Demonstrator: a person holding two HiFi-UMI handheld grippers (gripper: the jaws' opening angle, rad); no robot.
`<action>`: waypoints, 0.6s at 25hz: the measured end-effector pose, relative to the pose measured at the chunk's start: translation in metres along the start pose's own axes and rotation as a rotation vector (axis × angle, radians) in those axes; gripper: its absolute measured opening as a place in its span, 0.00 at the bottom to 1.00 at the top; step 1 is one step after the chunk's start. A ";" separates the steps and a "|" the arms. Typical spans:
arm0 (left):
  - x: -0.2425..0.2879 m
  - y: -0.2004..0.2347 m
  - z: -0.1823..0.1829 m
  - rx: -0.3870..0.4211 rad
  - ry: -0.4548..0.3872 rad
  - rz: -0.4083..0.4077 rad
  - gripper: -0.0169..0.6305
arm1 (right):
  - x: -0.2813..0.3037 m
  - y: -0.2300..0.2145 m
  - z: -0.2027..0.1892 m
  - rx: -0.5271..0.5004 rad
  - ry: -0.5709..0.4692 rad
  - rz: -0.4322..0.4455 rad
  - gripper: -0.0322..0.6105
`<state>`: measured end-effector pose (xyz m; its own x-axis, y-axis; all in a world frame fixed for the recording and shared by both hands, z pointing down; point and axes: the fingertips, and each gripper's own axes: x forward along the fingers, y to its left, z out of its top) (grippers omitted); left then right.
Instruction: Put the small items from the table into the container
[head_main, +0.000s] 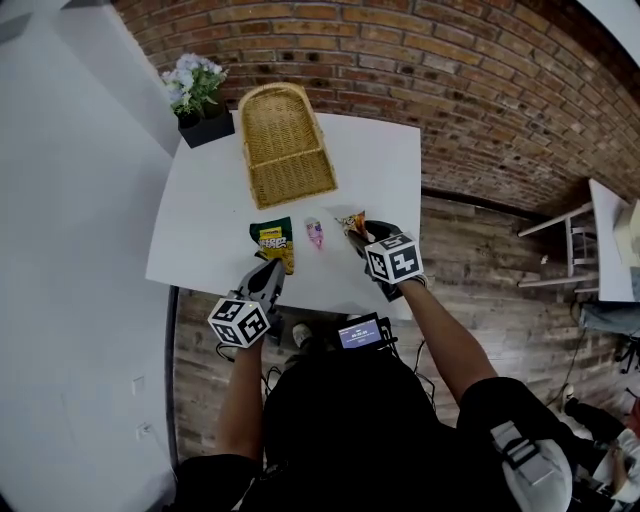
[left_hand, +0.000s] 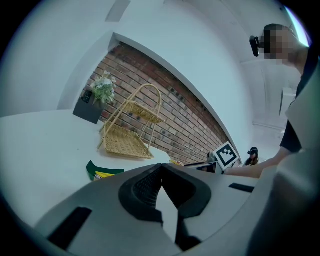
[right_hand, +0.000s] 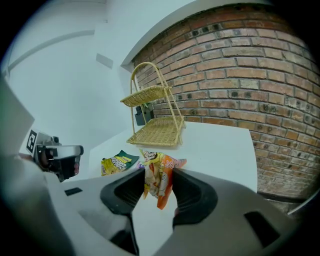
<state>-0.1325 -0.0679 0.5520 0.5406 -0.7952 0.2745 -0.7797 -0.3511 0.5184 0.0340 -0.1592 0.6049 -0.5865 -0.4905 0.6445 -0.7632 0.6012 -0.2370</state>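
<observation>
Orange snack packet (right_hand: 159, 181) between right gripper (right_hand: 158, 192) jaws

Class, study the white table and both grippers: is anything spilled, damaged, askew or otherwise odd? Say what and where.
Nothing stands out. The wicker basket stands upright, the green packet and the small pink item lie on the table, apart, and the right gripper holds an orange packet, crumpled only by the jaws' grip.

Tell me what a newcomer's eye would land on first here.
The orange snack packet pinched in the right gripper, at the white table's near edge. Beyond it, the two-tier wicker basket stands at the far side before the brick wall, with a green-and-yellow packet and a small pink item lying between.
</observation>
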 end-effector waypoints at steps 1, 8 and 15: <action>0.000 0.000 0.001 0.001 0.000 0.000 0.04 | 0.001 0.000 0.001 -0.002 -0.001 0.001 0.33; 0.006 0.007 0.010 0.009 -0.001 0.005 0.04 | 0.015 -0.001 0.021 -0.024 -0.008 0.019 0.33; 0.012 0.021 0.018 0.001 0.001 0.024 0.04 | 0.038 -0.002 0.045 -0.050 -0.009 0.042 0.33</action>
<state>-0.1479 -0.0936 0.5515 0.5220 -0.8029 0.2878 -0.7929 -0.3324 0.5107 0.0006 -0.2075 0.5968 -0.6202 -0.4697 0.6282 -0.7237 0.6517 -0.2272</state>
